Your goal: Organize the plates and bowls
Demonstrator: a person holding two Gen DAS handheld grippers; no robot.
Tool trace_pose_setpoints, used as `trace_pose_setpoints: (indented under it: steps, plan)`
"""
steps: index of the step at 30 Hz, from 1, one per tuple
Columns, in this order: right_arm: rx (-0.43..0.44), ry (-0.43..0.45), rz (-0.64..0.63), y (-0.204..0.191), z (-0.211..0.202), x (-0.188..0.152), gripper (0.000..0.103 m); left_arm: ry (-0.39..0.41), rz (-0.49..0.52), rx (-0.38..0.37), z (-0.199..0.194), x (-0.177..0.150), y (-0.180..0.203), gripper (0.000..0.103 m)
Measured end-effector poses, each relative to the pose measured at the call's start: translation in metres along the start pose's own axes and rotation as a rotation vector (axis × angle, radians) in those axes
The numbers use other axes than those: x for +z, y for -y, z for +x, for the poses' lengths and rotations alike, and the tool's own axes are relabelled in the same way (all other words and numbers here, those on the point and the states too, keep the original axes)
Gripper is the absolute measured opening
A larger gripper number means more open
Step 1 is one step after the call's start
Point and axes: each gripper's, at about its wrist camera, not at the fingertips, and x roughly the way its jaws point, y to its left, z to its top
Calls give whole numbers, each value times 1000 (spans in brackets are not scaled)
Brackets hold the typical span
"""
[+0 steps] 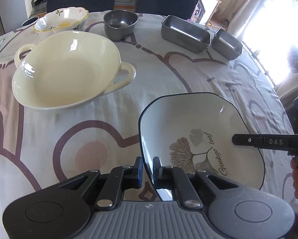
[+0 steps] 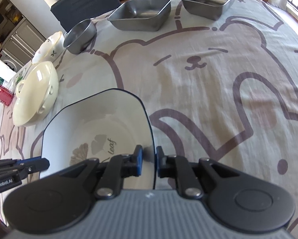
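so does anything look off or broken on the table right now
Nothing is spilled or broken. The only odd thing is the ginkgo plate: the left gripper clamps one rim, the right gripper's pads flank the opposite rim. The other bowls sit upright.

Daylight blows out the window [image 1: 278,16] far right of the left jaws; glare spots on the cream bowl [image 1: 69,67]. Heavy fisheye bending at the edges. Right wrist view slightly motion-smeared on the tablecloth [image 2: 218,99] ahead of its jaws.
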Motion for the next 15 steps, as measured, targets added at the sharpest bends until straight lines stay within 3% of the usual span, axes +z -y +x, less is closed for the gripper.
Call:
trace_pose_setpoints:
  steps: [15]
  plan:
    - [-28, -8, -18, -5, 3, 0, 19, -1, 7, 4, 1, 1, 2, 11]
